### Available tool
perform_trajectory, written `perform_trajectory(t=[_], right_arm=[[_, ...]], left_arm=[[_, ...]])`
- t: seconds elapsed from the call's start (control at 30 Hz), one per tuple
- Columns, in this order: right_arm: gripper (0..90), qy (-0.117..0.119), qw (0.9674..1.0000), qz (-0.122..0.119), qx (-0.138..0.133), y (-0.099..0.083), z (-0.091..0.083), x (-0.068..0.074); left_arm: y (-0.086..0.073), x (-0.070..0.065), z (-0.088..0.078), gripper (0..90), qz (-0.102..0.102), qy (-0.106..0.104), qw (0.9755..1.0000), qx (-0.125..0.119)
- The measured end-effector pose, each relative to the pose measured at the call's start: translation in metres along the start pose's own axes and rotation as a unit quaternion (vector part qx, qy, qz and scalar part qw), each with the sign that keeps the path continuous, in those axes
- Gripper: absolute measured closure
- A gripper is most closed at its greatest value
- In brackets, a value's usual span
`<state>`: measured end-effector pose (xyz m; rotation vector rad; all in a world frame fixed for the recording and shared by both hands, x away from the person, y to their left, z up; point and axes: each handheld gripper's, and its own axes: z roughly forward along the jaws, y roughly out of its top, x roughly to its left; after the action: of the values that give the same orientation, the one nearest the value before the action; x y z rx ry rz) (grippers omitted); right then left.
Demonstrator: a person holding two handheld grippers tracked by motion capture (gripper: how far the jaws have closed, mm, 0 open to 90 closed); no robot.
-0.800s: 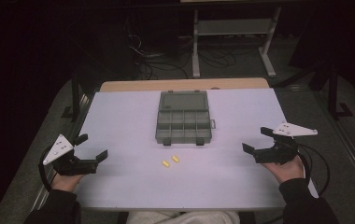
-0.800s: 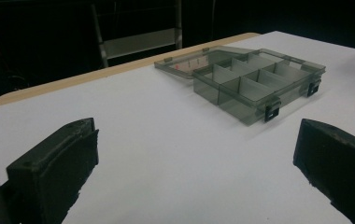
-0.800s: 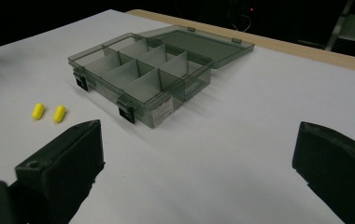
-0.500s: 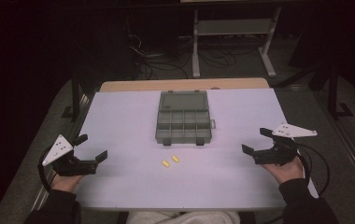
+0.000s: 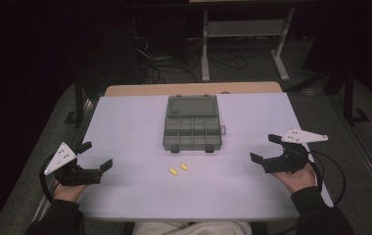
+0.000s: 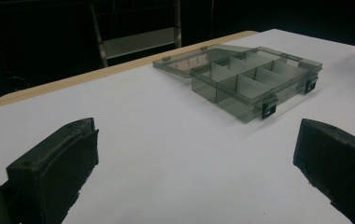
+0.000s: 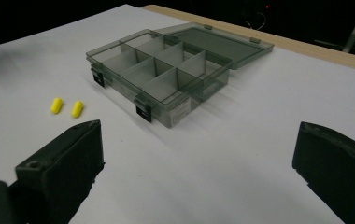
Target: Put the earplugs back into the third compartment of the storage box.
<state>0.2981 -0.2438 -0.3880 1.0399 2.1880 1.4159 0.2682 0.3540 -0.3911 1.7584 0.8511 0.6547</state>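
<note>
Capsules [image 5: 178, 168]: we found them between both grippers, nearer the right gripper [image 5: 267, 151].
Jaws: both wide, empty.

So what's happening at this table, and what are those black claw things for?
A person sits at a white table, with a two-jaw left gripper and a right gripper in their hands. Both are open, empty, and parked near the table's sides. In the middle lies a grey compartment box with its lid folded flat open and its compartments apparently empty. Two small yellow capsules lie loose in front of it, untouched.
</note>
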Motion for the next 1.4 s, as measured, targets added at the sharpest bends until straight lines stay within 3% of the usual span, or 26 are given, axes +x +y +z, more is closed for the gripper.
perform_trajectory(t=[0.07,0.37,0.67,0.8,1.07,1.4], right_arm=[[0.5,0.016,0.9998,0.001,0.009,0.004,0.004,0.003],[0.5,0.029,0.9977,-0.034,0.051,0.021,0.018,0.019],[0.6,0.039,0.9947,-0.061,0.074,0.039,0.031,0.033],[0.7,0.032,0.9937,-0.072,0.079,0.044,0.033,0.038],[0.7,0.052,0.9912,-0.077,0.095,0.061,0.047,0.048],[0.8,0.074,0.9828,-0.104,0.133,0.071,0.078,0.070]], left_arm=[[0.000,0.000,0.000,0.0,0.000,0.000,1.0000,0.000],[0.000,-0.001,-0.001,0.0,0.003,-0.005,1.0000,-0.001],[0.000,-0.002,-0.001,0.0,0.002,-0.005,1.0000,0.001],[0.000,-0.002,-0.001,0.0,0.001,-0.005,1.0000,0.000],[0.000,-0.002,-0.002,0.0,0.001,-0.006,1.0000,-0.001],[0.000,-0.002,-0.002,0.0,0.002,-0.008,1.0000,-0.002]])
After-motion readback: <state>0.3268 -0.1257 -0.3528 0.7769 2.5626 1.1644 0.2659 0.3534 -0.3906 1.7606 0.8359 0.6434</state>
